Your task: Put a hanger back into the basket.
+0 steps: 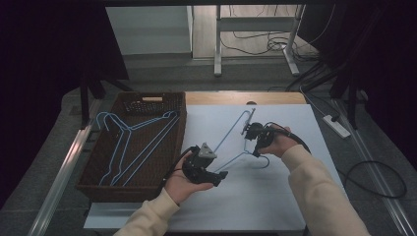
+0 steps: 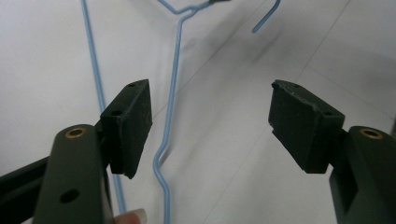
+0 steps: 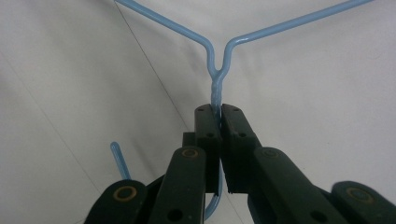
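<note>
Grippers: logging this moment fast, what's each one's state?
Left gripper: open, one wire of the blue hanger between its fingers, ungripped.
Right gripper: closed on the hanger's twisted neck.

- A thin blue wire hanger (image 1: 235, 140) was over the white table sheet, beside the basket.
- Its twisted neck (image 3: 215, 91) was pinched, hook curling below, shoulders spreading outward.

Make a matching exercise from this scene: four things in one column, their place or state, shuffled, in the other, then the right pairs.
1. right gripper
2. left gripper
3. wicker basket
4. power strip

A. jaws open, a blue wire between them, untouched
B. on the floor, right of the table
C. shut on the twisted neck of a blue wire hanger
D. holds other blue wire hangers

Pairs: 1-C, 2-A, 3-D, 4-B
</note>
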`<control>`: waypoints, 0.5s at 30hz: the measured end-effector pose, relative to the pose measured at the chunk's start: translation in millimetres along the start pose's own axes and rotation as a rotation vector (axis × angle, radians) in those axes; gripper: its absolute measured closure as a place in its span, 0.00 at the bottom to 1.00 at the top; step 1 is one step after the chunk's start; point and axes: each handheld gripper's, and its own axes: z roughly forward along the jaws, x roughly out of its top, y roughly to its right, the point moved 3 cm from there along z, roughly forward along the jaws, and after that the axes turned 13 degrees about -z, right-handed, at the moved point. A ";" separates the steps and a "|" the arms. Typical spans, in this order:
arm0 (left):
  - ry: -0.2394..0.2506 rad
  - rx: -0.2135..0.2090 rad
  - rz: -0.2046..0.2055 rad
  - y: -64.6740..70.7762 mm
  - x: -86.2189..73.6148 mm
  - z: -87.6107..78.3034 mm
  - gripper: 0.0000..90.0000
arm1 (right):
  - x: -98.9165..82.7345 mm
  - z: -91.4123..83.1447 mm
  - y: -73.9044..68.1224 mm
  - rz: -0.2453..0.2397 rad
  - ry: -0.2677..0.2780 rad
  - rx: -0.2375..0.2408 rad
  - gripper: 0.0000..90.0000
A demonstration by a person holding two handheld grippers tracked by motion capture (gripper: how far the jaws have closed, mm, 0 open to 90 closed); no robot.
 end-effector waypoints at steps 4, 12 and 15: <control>-0.015 0.025 -0.002 2.7 0.6 13.6 0.34 | -0.3 0.1 0.2 -0.001 0.000 -0.003 0.96; -0.032 0.082 0.011 3.9 3.1 44.0 0.35 | -0.7 0.7 0.4 -0.003 0.002 -0.004 0.96; -0.048 0.095 0.014 2.0 2.5 56.7 0.35 | -0.9 0.6 0.4 -0.006 0.002 -0.008 0.96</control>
